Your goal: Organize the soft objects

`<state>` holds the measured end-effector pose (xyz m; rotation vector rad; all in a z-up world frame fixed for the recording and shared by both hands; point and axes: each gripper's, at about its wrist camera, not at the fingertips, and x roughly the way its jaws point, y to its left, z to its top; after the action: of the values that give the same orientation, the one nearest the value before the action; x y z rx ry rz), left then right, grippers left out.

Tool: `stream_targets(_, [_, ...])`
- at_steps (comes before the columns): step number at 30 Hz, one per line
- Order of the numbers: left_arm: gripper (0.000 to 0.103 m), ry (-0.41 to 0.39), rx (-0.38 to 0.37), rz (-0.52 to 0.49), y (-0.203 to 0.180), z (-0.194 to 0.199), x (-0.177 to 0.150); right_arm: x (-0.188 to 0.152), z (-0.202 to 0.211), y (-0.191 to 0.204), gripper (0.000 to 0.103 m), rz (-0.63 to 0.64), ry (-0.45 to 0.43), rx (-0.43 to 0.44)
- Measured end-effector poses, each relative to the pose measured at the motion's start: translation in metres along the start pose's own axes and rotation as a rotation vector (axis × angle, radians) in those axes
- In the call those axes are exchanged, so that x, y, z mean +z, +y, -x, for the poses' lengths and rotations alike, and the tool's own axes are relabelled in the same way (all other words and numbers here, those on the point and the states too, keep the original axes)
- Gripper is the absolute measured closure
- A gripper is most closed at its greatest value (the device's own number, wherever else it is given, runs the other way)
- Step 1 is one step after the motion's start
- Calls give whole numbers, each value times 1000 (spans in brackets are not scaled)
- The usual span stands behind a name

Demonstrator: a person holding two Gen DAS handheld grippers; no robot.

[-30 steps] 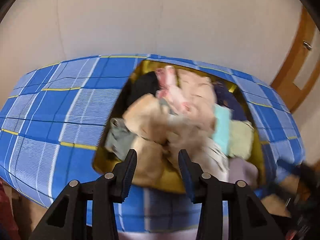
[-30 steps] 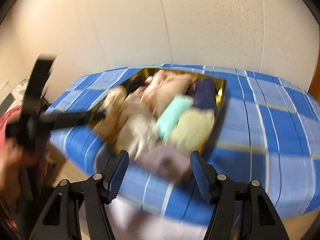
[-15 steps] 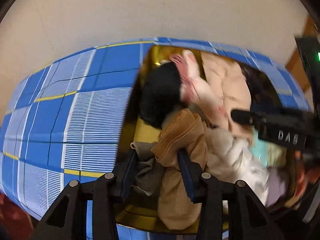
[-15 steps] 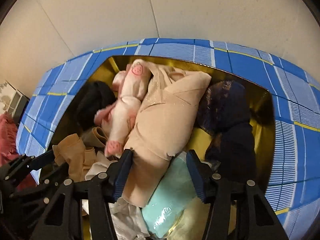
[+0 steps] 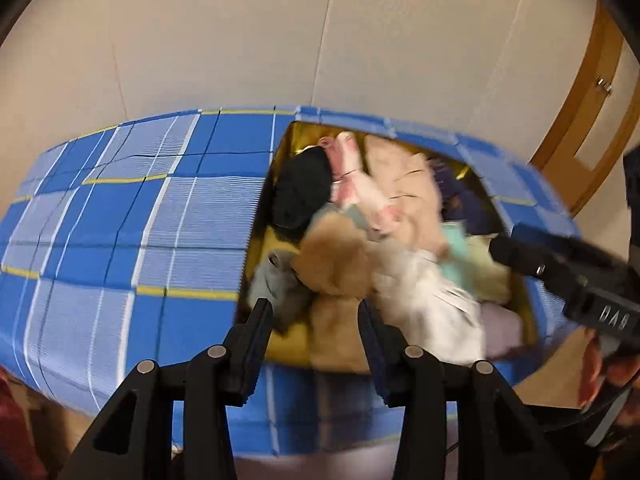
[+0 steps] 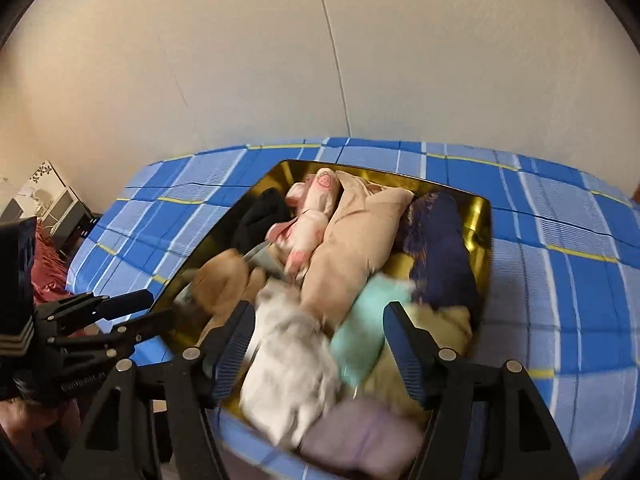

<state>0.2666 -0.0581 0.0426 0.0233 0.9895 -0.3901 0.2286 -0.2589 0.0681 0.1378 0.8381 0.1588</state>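
A gold tray (image 5: 468, 170) (image 6: 482, 216) full of soft things sits on a blue checked cloth. In it lie a pink plush pig (image 6: 312, 216), a beige cushion (image 6: 356, 236), a black item (image 5: 302, 188), a tan cloth (image 5: 336, 264), a white cloth (image 6: 288, 364), a mint item (image 6: 368, 320) and a navy item (image 6: 440, 244). My left gripper (image 5: 316, 332) is open and empty over the tray's near edge by the tan cloth. My right gripper (image 6: 320, 340) is open and empty above the white and mint items.
The cloth-covered table (image 5: 120, 220) stands against a pale wall. A wooden door frame (image 5: 592, 92) is at the far right. A lilac cloth (image 6: 360, 436) lies at the tray's near edge. Boxes and red fabric (image 6: 44, 216) sit to the left of the table.
Both grippers have pulled back from the tray, still open. The tan cloth has shifted a little and the view is blurred by motion.
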Motion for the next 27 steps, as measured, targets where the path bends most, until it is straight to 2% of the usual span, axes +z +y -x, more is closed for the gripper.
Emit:
stream_targets(2, [58,-38,-41,25,-2,16,-15,-14,19,7,28,9,-36,-11])
stream_targets(3, [58,-62,-42,35,-5,25,-24,-23,28,10,23,6,-56,-28])
stream_targets(5, [57,-94,-21,37,-14,39,-40,-46,49,18,8,-8,-93,-53])
stream_targets(7, [48,-113,-56,55,-20,51,-62,-64,59,20,3,-25,-108,-64])
stream_targets(9, [48,-119,-117,71,-24,60,-85,-87,69,25,0,-40,-110,-87])
stream_targets(11, [48,-122,-124,88,-25,67,-105,-107,73,29,0,-58,-91,-118])
stream_targets(13, [48,-124,-82,112,-26,75,-121,-129,78,33,0,-88,-64,-144])
stream_targets(16, [48,-131,47,153,-25,88,-138,-151,90,38,0,-108,-67,-180])
stream_targets(18, [48,-155,87,160,-26,99,-146,-162,100,43,0,-106,-75,-225])
stream_targets(23, [48,-228,173,120,-39,129,-158,-175,125,57,0,-96,-116,-317])
stream_targets(27, [48,-264,296,69,-59,146,-164,-180,143,68,0,-118,-138,-313])
